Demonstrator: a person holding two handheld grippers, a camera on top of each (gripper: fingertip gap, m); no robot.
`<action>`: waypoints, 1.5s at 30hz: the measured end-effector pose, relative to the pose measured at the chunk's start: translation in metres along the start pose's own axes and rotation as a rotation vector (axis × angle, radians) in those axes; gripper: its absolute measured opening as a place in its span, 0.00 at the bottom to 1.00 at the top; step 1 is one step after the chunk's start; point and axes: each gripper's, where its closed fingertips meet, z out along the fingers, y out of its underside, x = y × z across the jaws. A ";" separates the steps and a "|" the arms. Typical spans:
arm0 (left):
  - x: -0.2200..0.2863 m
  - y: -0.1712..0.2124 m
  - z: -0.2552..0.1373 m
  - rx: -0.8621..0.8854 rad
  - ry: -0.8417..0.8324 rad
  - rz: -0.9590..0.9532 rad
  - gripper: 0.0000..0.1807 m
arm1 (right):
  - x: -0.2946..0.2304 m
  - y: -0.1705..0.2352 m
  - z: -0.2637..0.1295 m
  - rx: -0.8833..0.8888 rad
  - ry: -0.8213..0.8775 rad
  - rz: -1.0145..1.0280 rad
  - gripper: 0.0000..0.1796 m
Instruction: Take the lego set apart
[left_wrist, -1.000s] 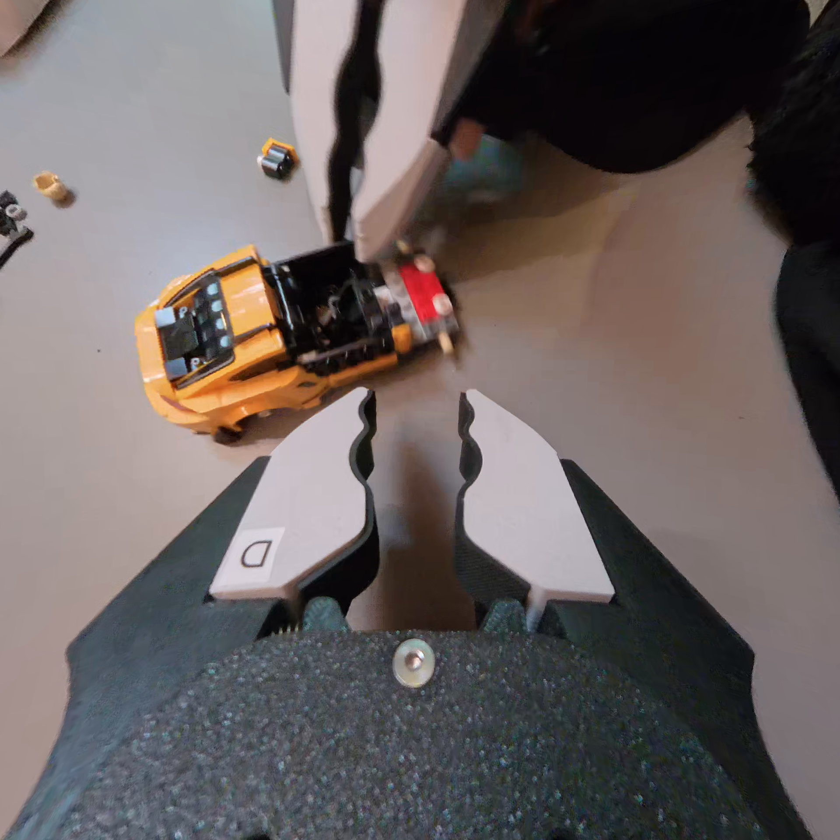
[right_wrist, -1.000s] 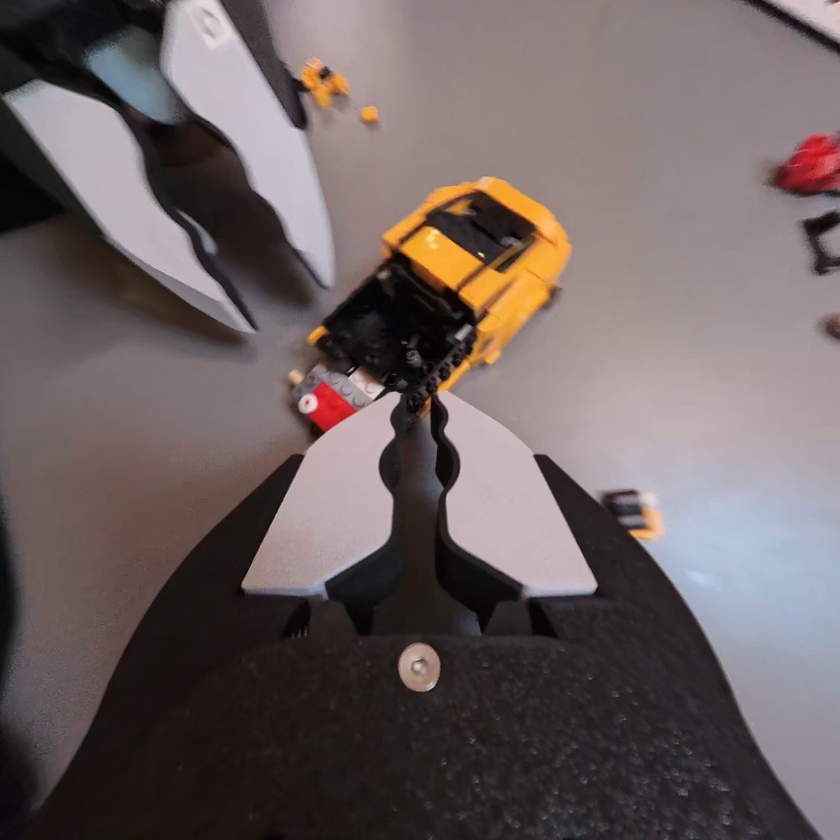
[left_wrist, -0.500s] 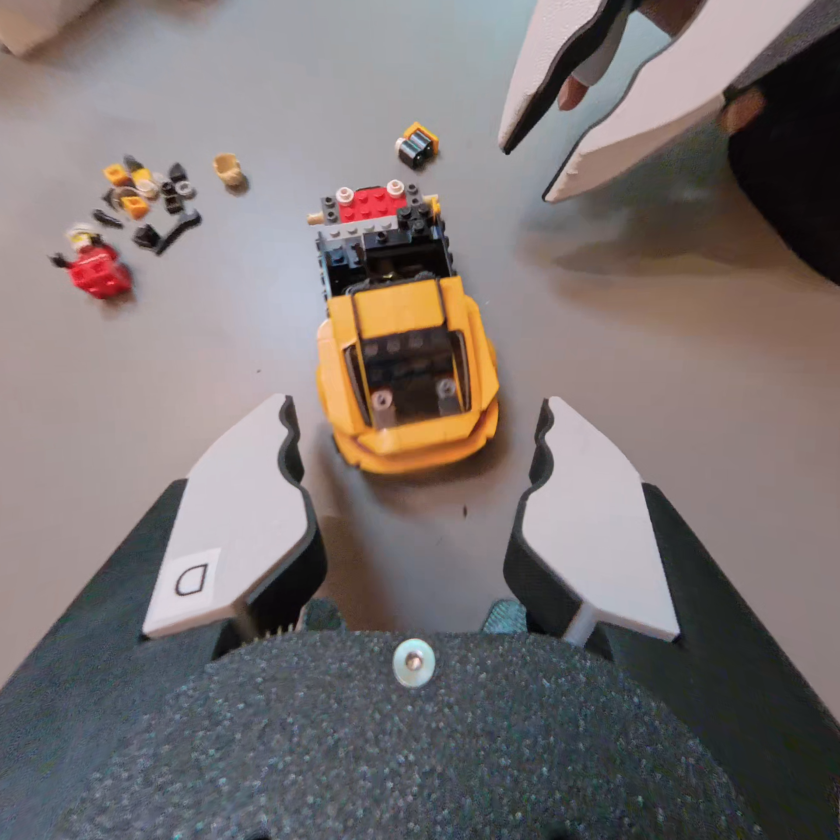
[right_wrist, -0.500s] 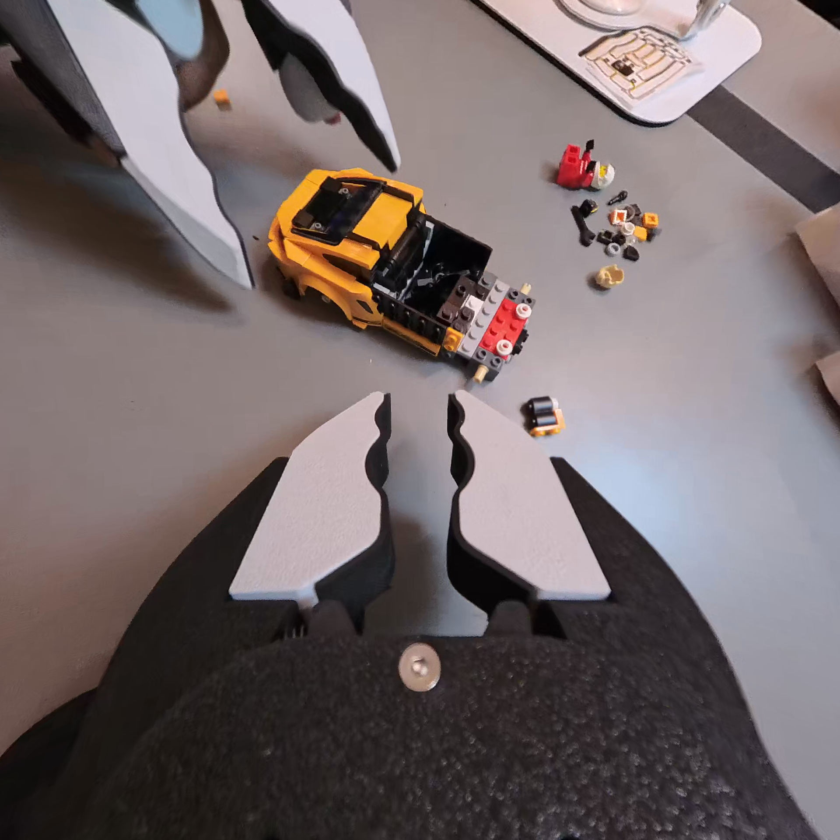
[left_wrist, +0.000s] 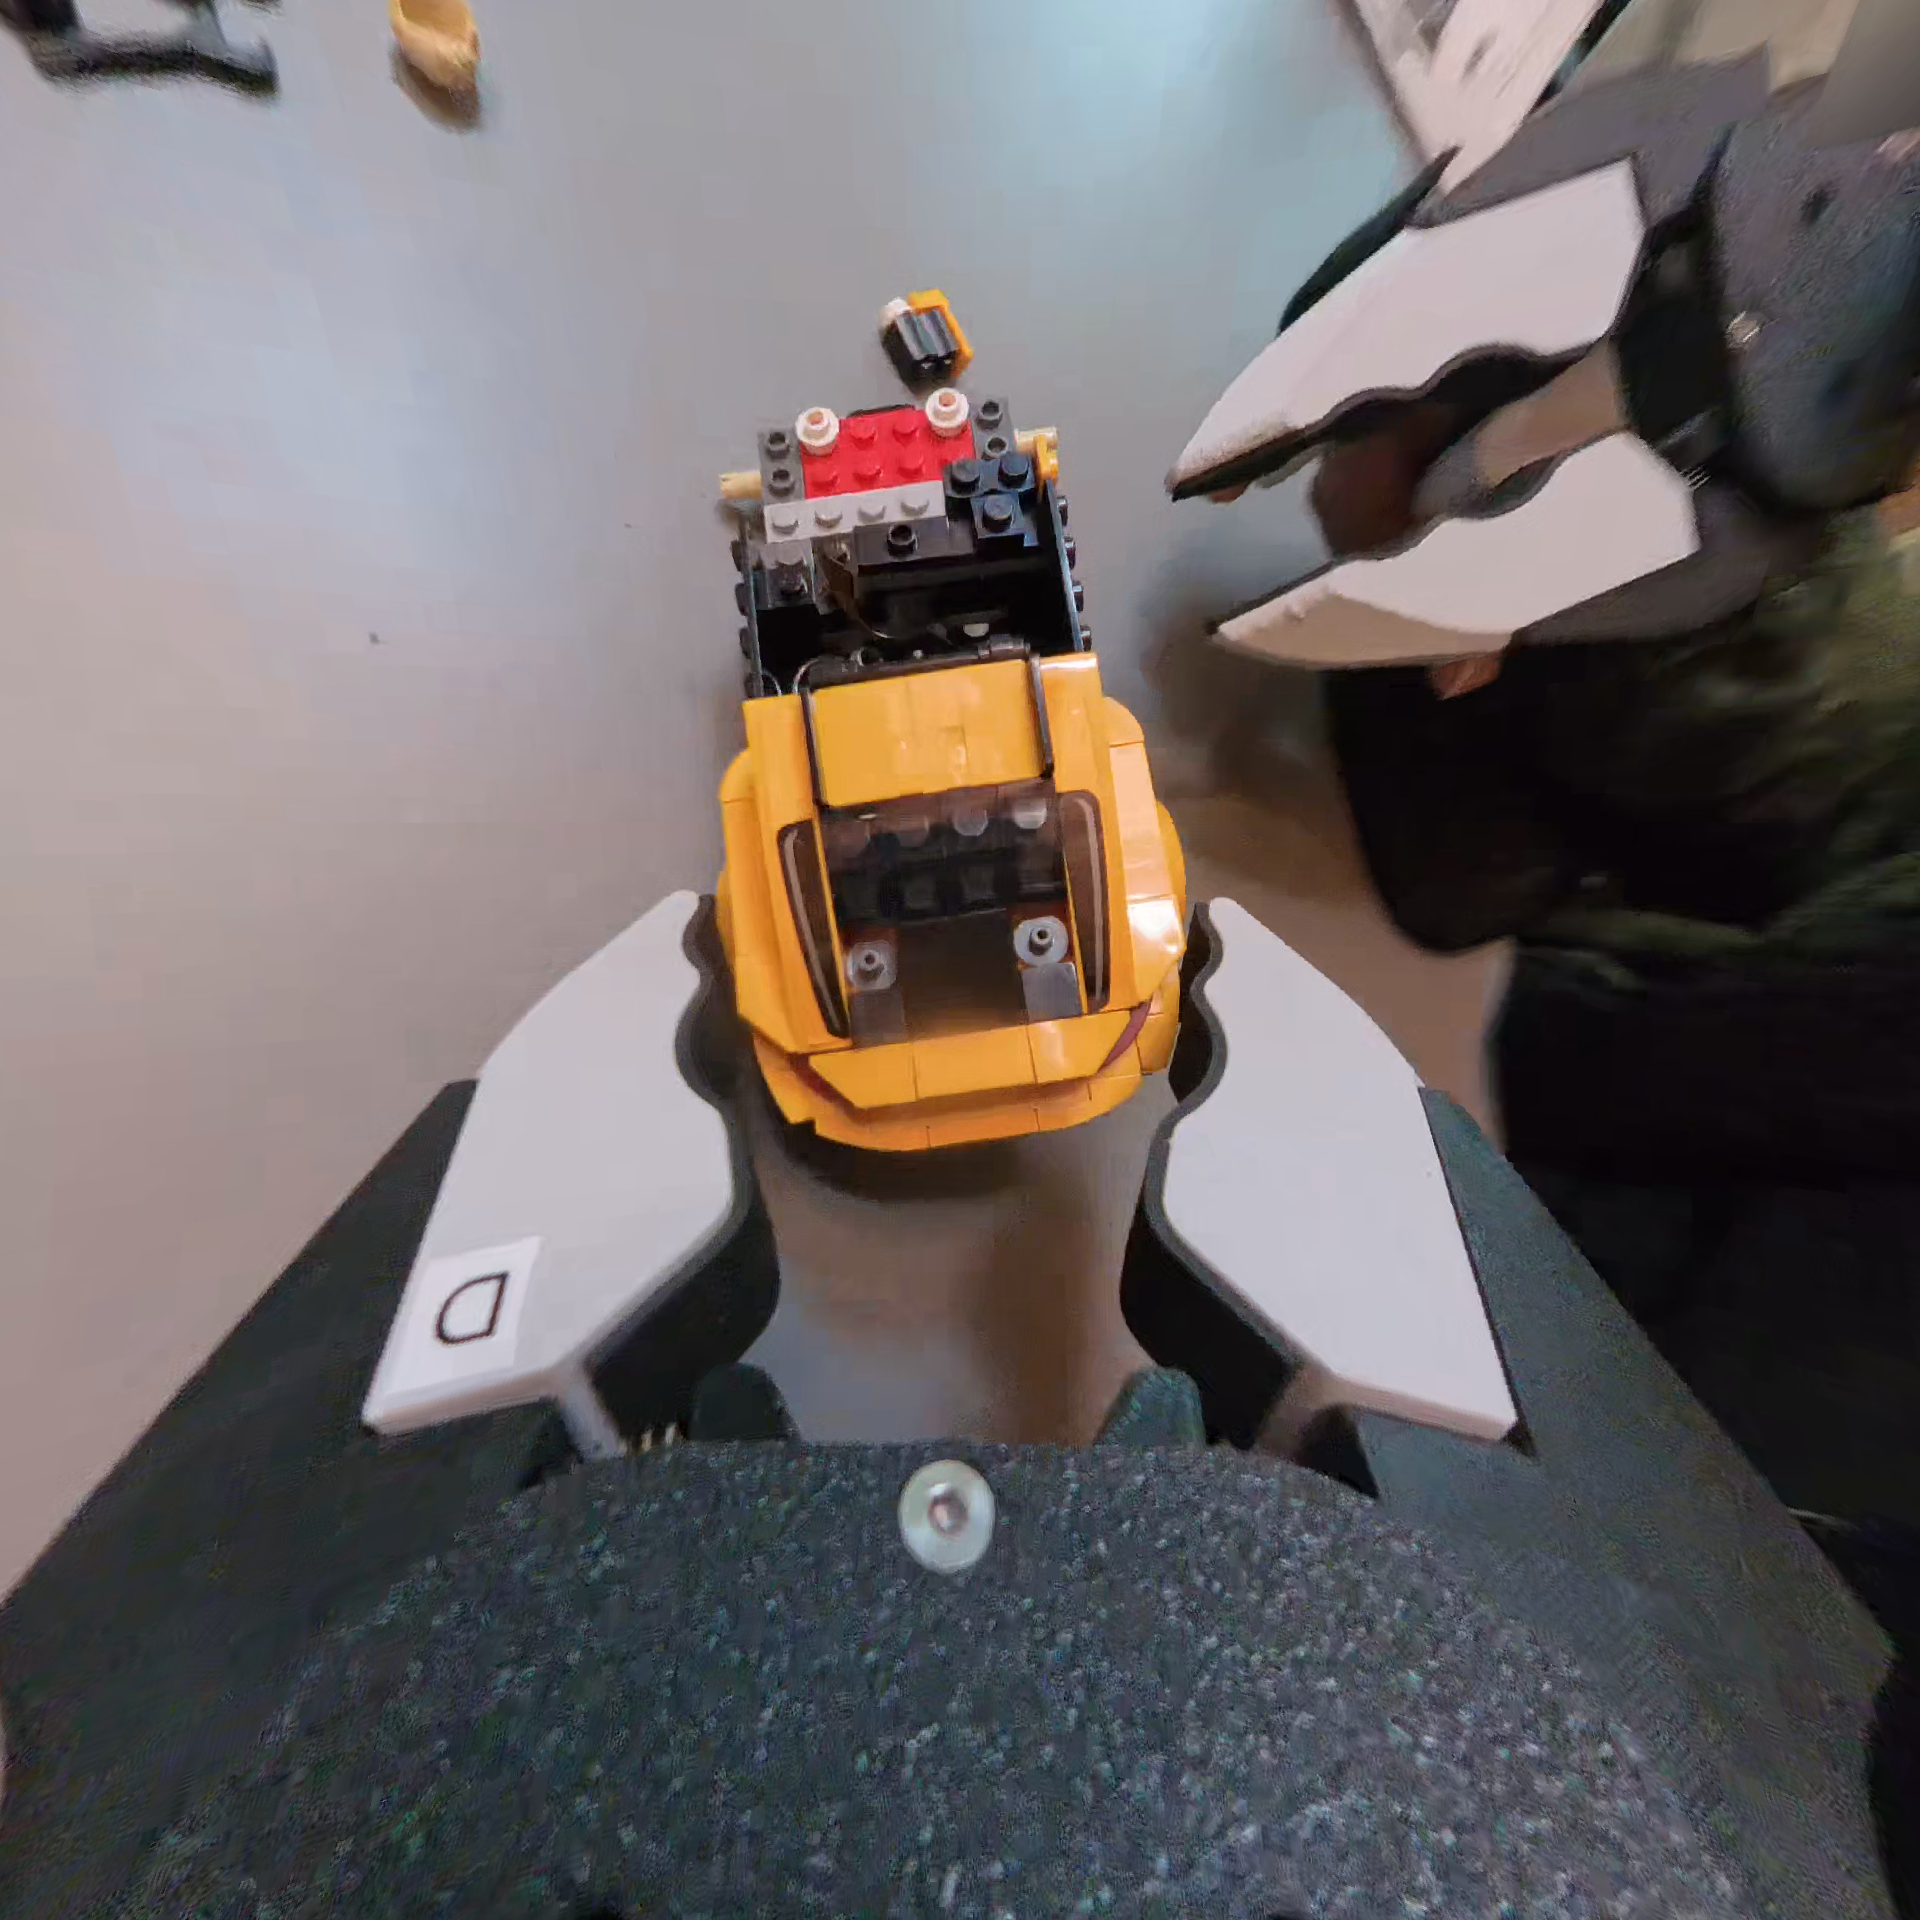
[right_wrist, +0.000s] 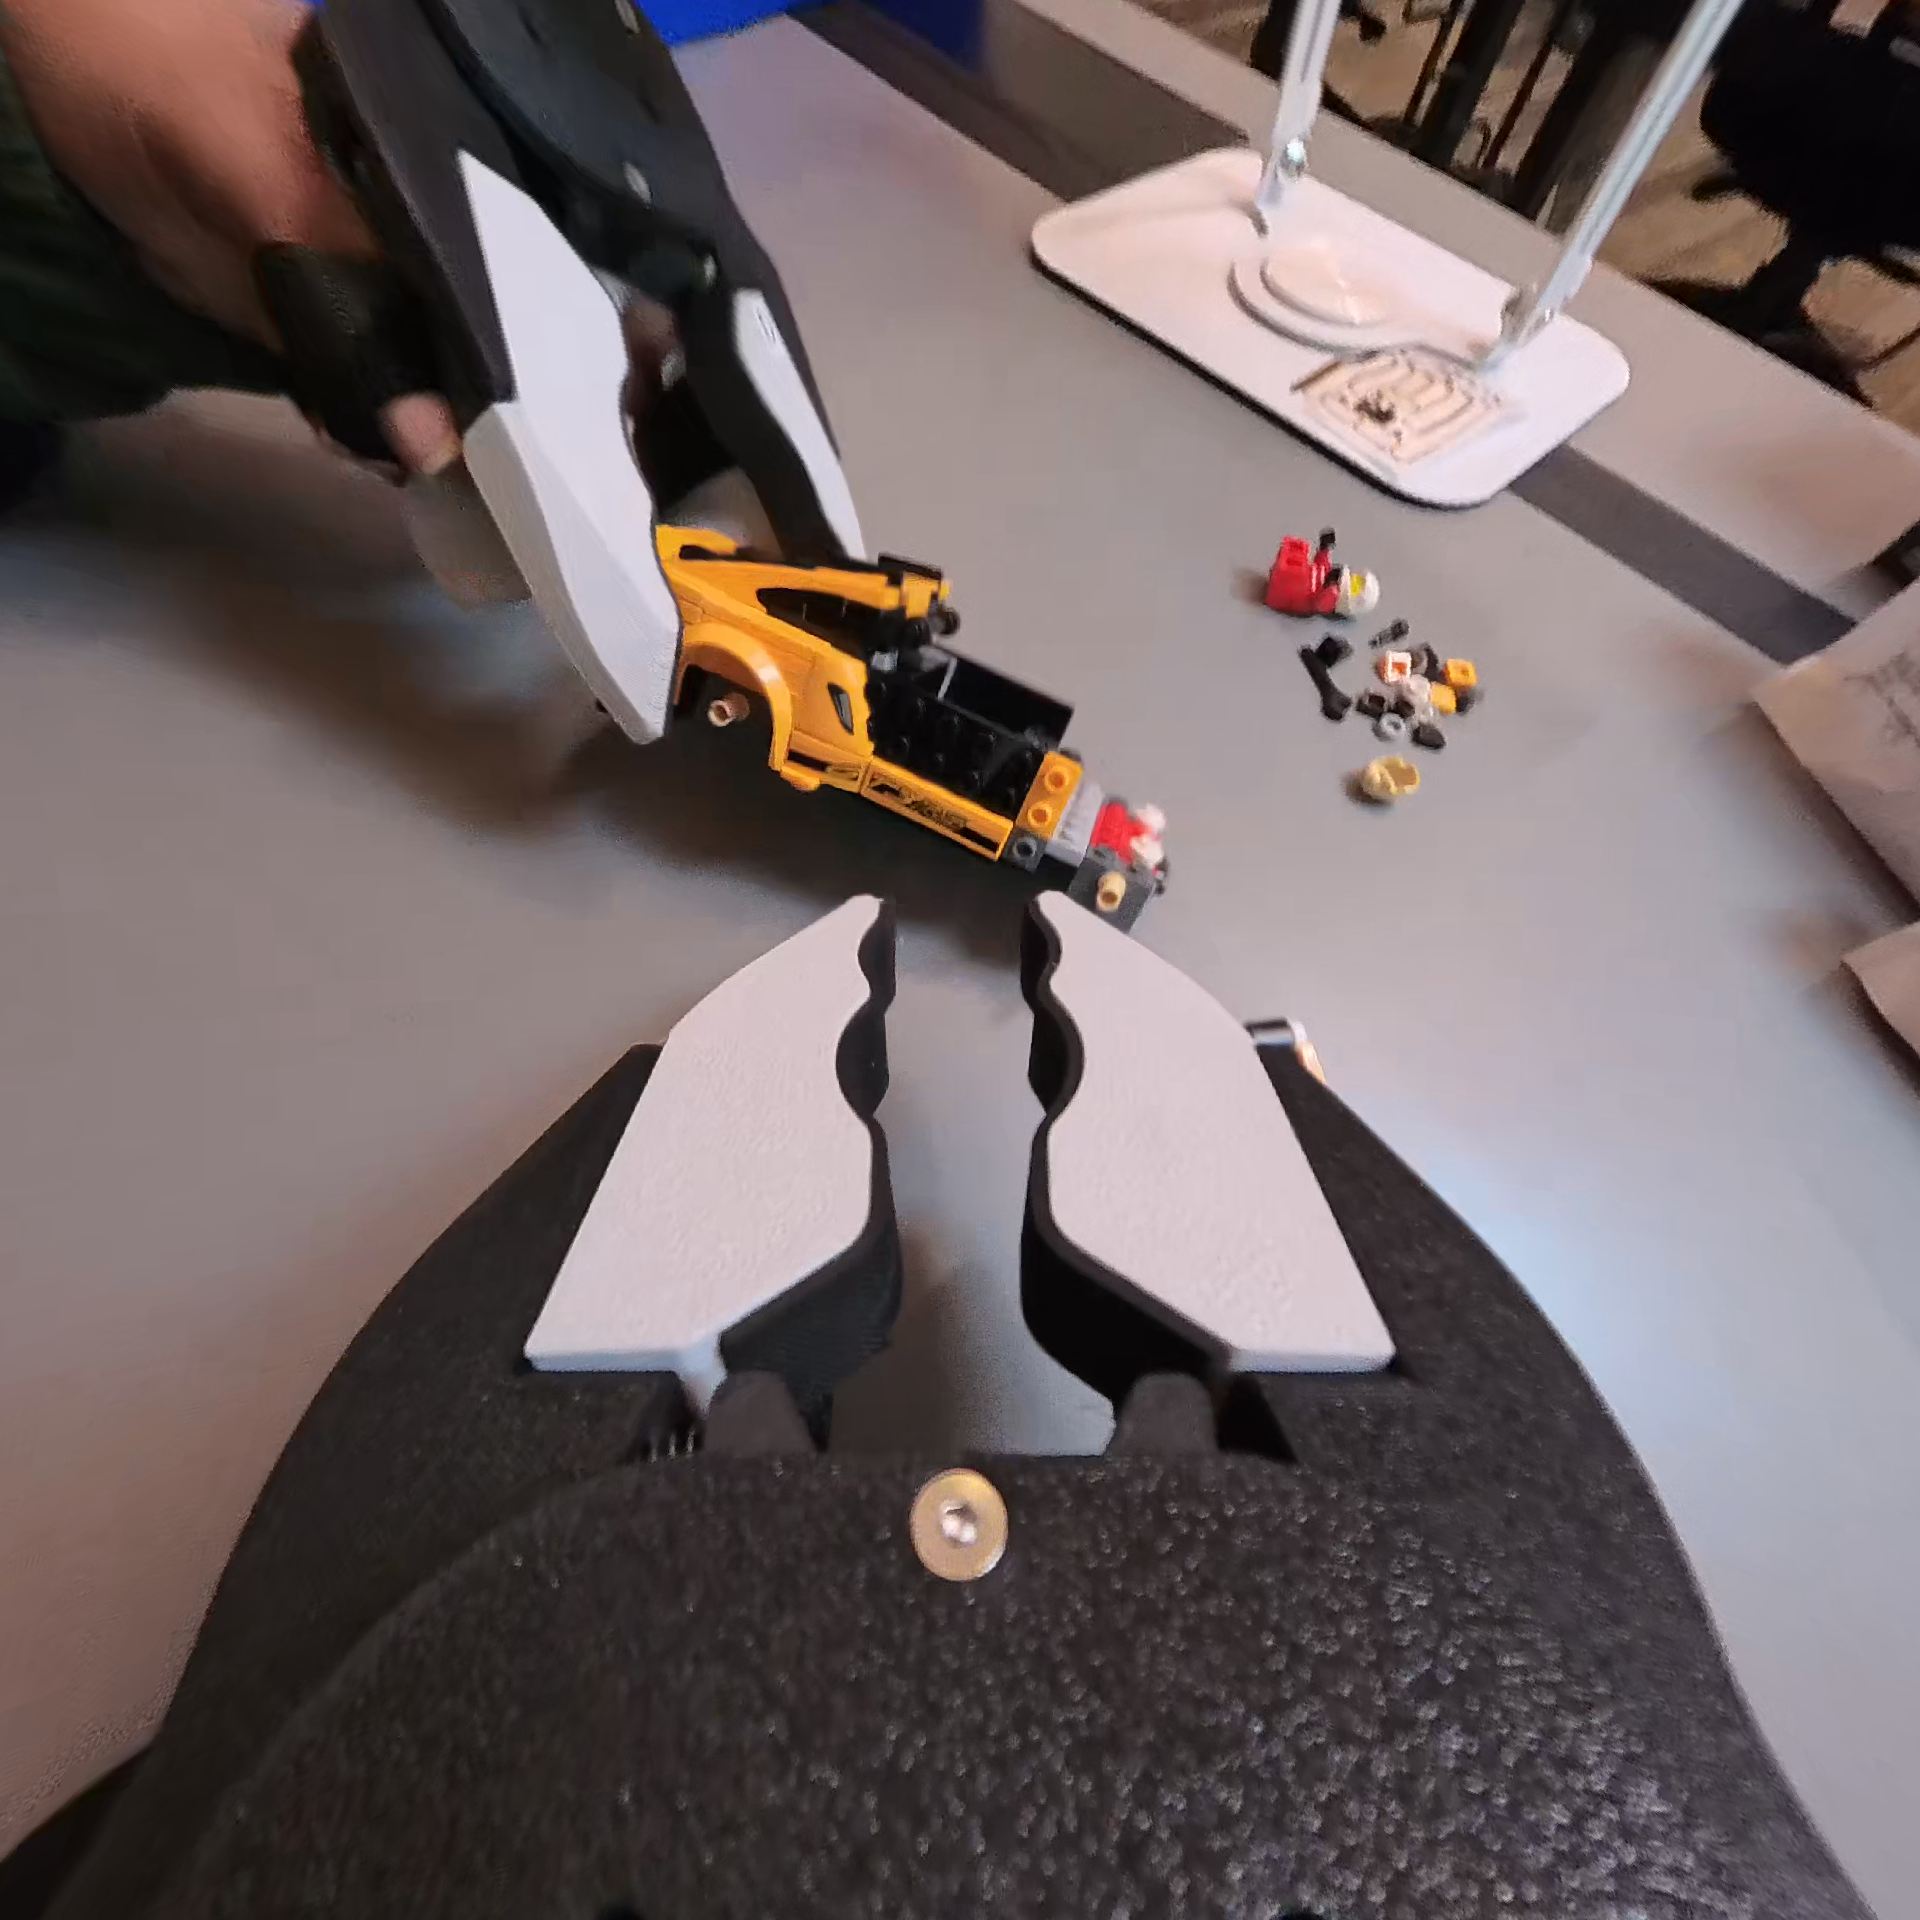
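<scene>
One yellow lego car (left_wrist: 951, 883) on grey tabletop (left_wrist: 312, 520), nose between left tool (left_wrist: 945, 1029) fingers, contact unclear; right tool (right_wrist: 956, 935) parted, empty, beside its stripped end; loose-parts pile (right_wrist: 1392, 686) nearby.

Yellow-and-black lego car (left_wrist: 940, 914) with red, grey studded bricks.

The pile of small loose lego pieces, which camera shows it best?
The right wrist view: the pile of loose pieces lies whole and fairly sharp on the grey table. The left wrist view catches only a blurred edge of it at the top left corner.
</scene>
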 end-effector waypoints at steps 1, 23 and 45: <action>0.005 0.002 -0.001 0.010 0.046 -0.042 0.46 | -0.003 -0.004 0.001 0.017 -0.001 -0.027 0.13; 0.027 0.017 -0.012 -0.042 0.318 -0.232 0.45 | -0.038 -0.015 0.023 -0.043 -0.006 -1.143 0.06; 0.029 0.021 -0.002 -0.048 0.228 -0.068 0.44 | -0.063 -0.011 -0.004 -0.134 -0.232 -0.983 0.02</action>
